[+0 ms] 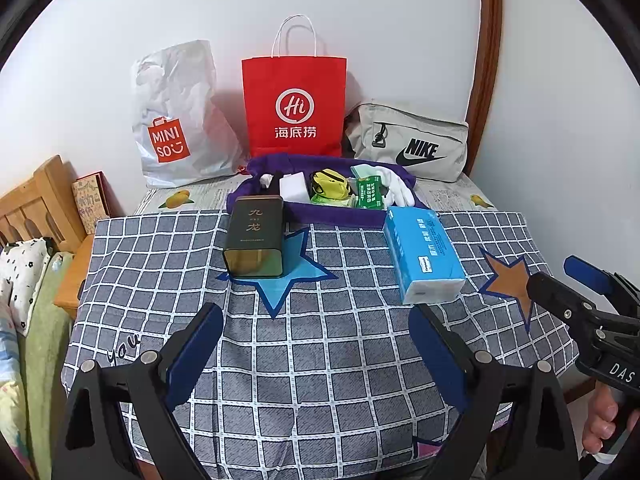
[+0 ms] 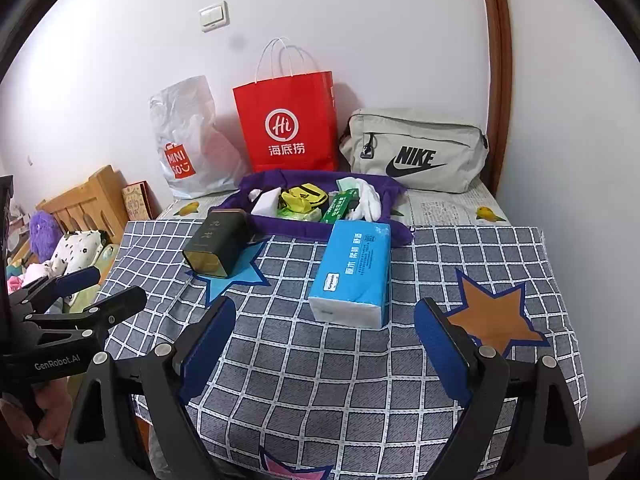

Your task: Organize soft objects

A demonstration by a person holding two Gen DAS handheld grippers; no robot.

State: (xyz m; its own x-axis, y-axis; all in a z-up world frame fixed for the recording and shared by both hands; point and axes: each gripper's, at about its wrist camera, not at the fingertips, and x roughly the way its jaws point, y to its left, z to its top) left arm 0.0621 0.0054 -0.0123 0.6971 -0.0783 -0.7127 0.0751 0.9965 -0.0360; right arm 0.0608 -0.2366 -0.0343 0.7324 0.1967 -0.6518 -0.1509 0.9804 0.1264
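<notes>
- Both tongs hang wide apart over the checked cloth, nothing between their blue pads: the left tongs low in the left wrist view, the right tongs low in the right wrist view.
- The left wrist view catches the right tongs at its right edge with "DAS" on the body and bare fingers under it; the right wrist view catches the left tongs at its left edge, stamped "GenRobot.AI".
- Only the right wrist view shows a purple fluffy toy by the wooden headboard.
- The blue tissue pack lies on the worktop just ahead of the right tongs, its far end against the purple fabric tray; small print on it, too fine to read.
- The dark tin lies on its side on a blue star, left of the tissues, touching the tray's near-left corner, with two gold Chinese characters on its face.
- In the tray: a white block, a yellow-green pouch, a green packet, a white glove.
- Against the wall: a white bag reading "MINISO", a red paper bag with "Hi" and 海底捞, a grey "NIKE" pouch.
- The cloth carries the word "you" near the left tongs.
</notes>
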